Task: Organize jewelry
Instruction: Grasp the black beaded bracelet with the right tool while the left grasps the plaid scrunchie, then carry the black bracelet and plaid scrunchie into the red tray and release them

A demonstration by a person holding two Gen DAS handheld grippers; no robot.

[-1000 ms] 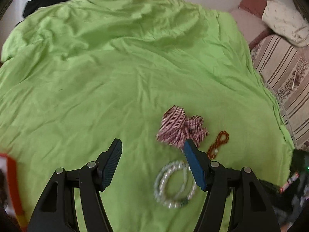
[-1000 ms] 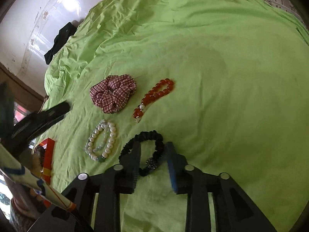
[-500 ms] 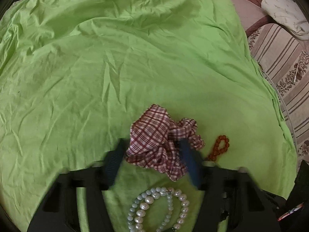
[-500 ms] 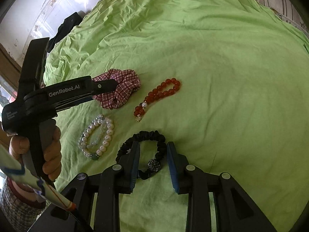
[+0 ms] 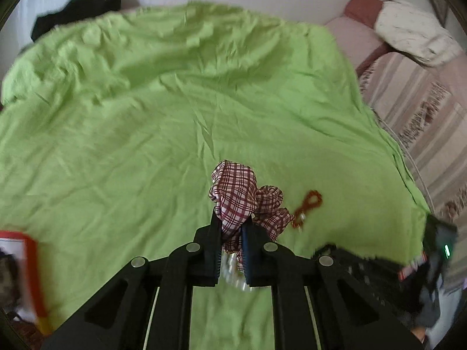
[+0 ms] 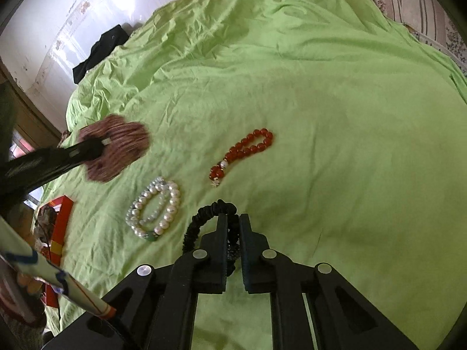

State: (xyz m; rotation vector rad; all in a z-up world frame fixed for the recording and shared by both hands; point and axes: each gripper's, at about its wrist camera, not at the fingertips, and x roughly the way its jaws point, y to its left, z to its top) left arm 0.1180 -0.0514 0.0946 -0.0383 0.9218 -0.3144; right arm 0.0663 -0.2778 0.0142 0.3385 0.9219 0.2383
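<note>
On the green bedsheet [image 6: 321, 87] we log: plaid scrunchie [image 5: 242, 201], clamped in the left claw [image 5: 232, 230]; black scrunchie [image 6: 204, 218], pinched by the right claw [image 6: 233, 224]; pearl bracelet [image 6: 154, 210] and red bead bracelet [image 6: 245, 148], lying loose. Red box [image 6: 62, 218]: contents unclear.

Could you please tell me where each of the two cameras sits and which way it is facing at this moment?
Left wrist: on the left gripper, looking along its fingers, shut on the plaid scrunchie, across the green sheet.
Right wrist: on the right gripper, looking along fingers closed on the black scrunchie; the left gripper enters at left.
Shared: plaid scrunchie, red bead bracelet, sheet.
</note>
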